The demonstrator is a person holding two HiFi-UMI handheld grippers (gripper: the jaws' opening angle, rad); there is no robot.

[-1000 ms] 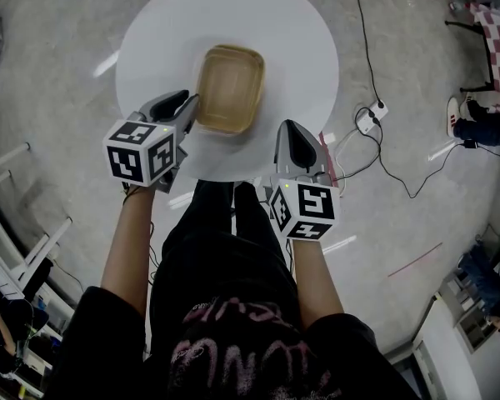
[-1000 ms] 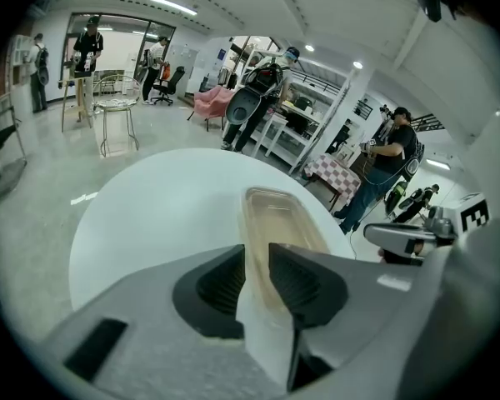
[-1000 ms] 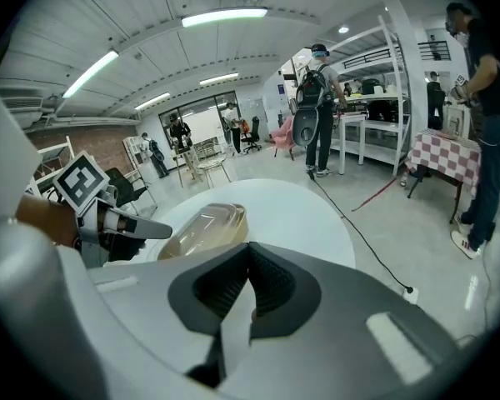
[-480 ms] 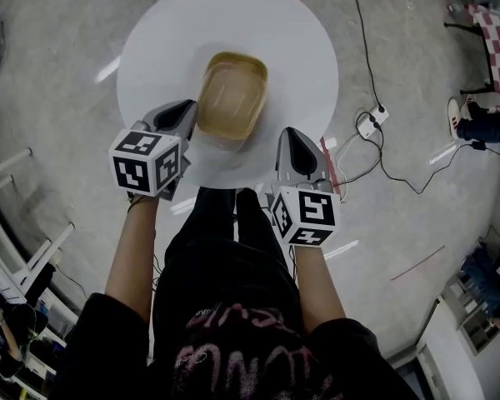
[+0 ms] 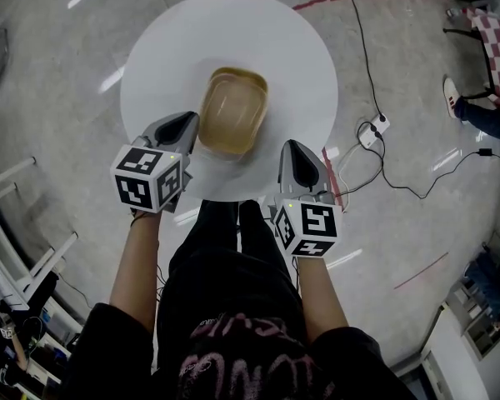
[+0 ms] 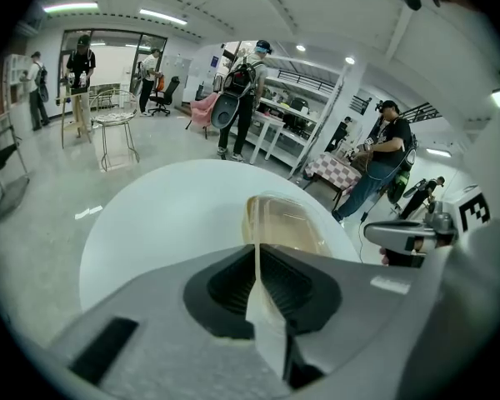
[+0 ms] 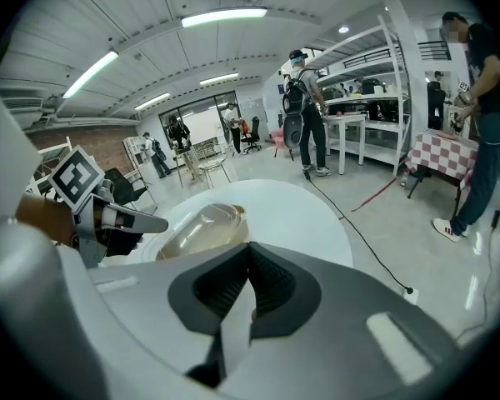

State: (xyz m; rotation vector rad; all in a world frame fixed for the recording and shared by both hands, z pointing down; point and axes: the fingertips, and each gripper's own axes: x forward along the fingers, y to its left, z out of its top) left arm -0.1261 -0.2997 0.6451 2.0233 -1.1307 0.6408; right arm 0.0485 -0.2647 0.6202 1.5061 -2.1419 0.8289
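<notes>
Your left gripper has its jaws pressed together, and in the left gripper view the seam between them runs straight up to the near left corner of the tan container. The tips sit right against that rim. You can't tell from any view whether the thin edge is nipped between them.

The container rests on the round white desk, a little toward the desk's near edge, under a clear domed lid.

Your right gripper hangs over the desk's near right edge, apart from the container. Its jaws are also closed, with nothing between them. From there, the container lies ahead to the left, with your left gripper just beside it.

A power strip lies on the floor off the desk's right edge.
</notes>
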